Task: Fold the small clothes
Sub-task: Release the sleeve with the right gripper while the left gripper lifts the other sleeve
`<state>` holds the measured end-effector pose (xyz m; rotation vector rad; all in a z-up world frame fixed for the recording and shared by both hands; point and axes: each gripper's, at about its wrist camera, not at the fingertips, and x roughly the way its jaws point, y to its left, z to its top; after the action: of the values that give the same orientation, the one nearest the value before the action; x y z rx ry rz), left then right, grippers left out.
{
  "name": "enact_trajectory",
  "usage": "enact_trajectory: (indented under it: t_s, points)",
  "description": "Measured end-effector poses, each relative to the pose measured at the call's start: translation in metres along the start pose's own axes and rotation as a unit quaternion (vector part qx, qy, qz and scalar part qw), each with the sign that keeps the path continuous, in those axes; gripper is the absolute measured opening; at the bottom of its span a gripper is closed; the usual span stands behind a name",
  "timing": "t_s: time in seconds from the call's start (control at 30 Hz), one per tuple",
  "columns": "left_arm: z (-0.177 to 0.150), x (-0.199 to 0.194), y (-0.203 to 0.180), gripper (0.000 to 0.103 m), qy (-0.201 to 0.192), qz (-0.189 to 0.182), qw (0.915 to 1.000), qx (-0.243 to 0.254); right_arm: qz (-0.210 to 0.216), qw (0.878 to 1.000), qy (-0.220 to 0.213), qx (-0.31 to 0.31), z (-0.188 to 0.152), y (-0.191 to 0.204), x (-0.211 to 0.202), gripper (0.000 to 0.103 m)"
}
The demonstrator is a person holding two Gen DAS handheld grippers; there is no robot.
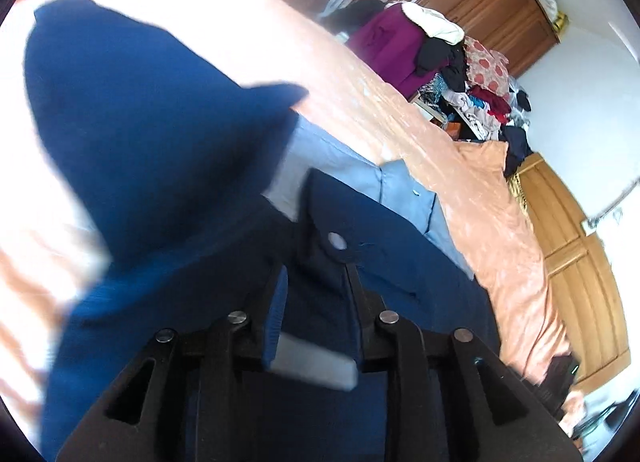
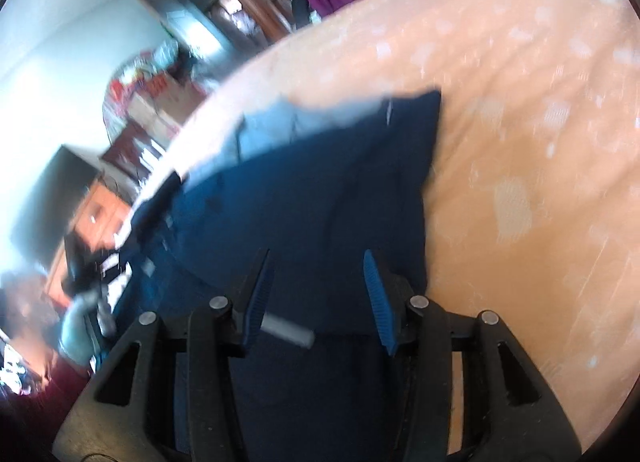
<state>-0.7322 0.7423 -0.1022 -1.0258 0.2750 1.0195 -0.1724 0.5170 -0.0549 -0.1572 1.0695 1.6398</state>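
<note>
A: Left gripper (image 1: 316,282) is pinching the navy garment (image 1: 168,150) at lower centre, cloth ballooning to the upper left over the peach bedspread (image 1: 460,166).

B: Right gripper (image 2: 318,274) is hanging wide apart above the garment, gripping nothing.

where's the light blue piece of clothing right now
The light blue garment lies on the peach bedspread, partly under the navy garment, ahead of the left gripper.
</note>
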Motion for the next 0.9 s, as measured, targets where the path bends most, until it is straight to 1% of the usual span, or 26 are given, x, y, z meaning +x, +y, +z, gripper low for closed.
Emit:
enact_trajectory:
  t_s: [0.03, 0.07, 0.1, 0.13, 0.17, 0.2, 0.23, 0.27, 0.3, 0.37, 0.4, 0.43, 0.47, 0.5, 0.53, 0.6, 0.67, 0.77, 0.83, 0.9]
  points:
    - [0.002, -0.013, 0.007, 0.028, -0.009, 0.005, 1.0, 0.002, -0.003, 1.0, -0.01, -0.004, 0.011, 0.0, -0.001, 0.046]
    - [0.005, -0.024, 0.016, 0.033, -0.016, 0.007, 0.9998, -0.001, -0.011, 1.0, -0.015, -0.008, 0.017, -0.001, 0.001, 0.046]
    - [0.006, -0.034, 0.025, 0.037, -0.024, 0.014, 0.9996, -0.005, -0.028, 0.999, -0.017, -0.016, 0.027, -0.005, 0.008, 0.046]
    - [0.008, -0.045, 0.038, 0.037, -0.034, 0.023, 0.9991, -0.008, -0.045, 0.999, -0.006, -0.02, 0.032, -0.011, 0.018, 0.046]
    - [0.009, -0.051, 0.048, 0.039, -0.037, 0.028, 0.9988, -0.013, -0.069, 0.997, 0.015, -0.015, 0.035, -0.021, 0.032, 0.046]
    - [0.01, -0.057, 0.061, 0.041, -0.041, 0.037, 0.9982, -0.023, -0.1, 0.993, 0.055, 0.004, 0.032, -0.04, 0.052, 0.04]
    - [0.01, -0.061, 0.072, 0.041, -0.043, 0.042, 0.9977, -0.031, -0.103, 0.993, 0.06, 0.011, 0.029, -0.046, 0.057, 0.034]
    - [0.011, -0.065, 0.085, 0.041, -0.043, 0.044, 0.9971, -0.045, -0.094, 0.994, 0.047, 0.015, 0.028, -0.05, 0.055, 0.034]
    - [0.012, -0.071, 0.097, 0.041, -0.045, 0.042, 0.9964, -0.058, -0.097, 0.994, 0.042, 0.022, 0.029, -0.049, 0.05, 0.034]
    - [0.016, -0.086, 0.12, 0.043, -0.059, 0.062, 0.994, -0.068, -0.105, 0.994, 0.02, 0.02, 0.029, -0.039, 0.035, 0.045]
    - [0.019, -0.096, 0.132, 0.046, -0.069, 0.068, 0.9925, -0.075, -0.098, 0.995, 0.01, 0.019, 0.027, -0.031, 0.027, 0.049]
    - [0.024, -0.105, 0.147, 0.054, -0.081, 0.07, 0.9902, -0.09, -0.095, 0.995, 0.005, 0.016, 0.024, -0.026, 0.022, 0.05]
    - [0.031, -0.113, 0.161, 0.058, -0.092, 0.078, 0.9876, -0.101, -0.094, 0.996, 0.002, 0.013, 0.019, -0.018, 0.017, 0.051]
    - [0.036, -0.116, 0.167, 0.058, -0.098, 0.081, 0.9863, -0.105, -0.089, 0.996, 0.004, 0.014, 0.013, -0.009, 0.014, 0.054]
    - [0.045, -0.119, 0.18, 0.058, -0.101, 0.077, 0.9856, -0.112, -0.082, 0.997, 0.006, 0.016, 0.006, 0.001, 0.013, 0.056]
    - [0.067, -0.117, 0.205, 0.059, -0.097, 0.075, 0.9843, -0.127, -0.069, 0.997, 0.011, 0.025, -0.008, 0.015, 0.014, 0.057]
    - [0.087, -0.111, 0.224, 0.059, -0.093, 0.09, 0.9827, -0.133, -0.059, 0.998, 0.019, 0.03, -0.014, 0.03, 0.023, 0.058]
    - [0.119, -0.088, 0.248, 0.06, -0.076, 0.065, 0.984, -0.147, -0.043, 0.998, 0.039, 0.031, -0.022, 0.05, 0.045, 0.059]
    - [0.139, -0.066, 0.256, 0.061, -0.075, 0.053, 0.984, -0.152, -0.042, 0.998, 0.048, 0.026, -0.024, 0.057, 0.053, 0.059]
    - [0.157, -0.05, 0.26, 0.062, -0.076, 0.057, 0.9851, -0.144, -0.036, 0.998, 0.053, 0.019, -0.022, 0.067, 0.063, 0.059]
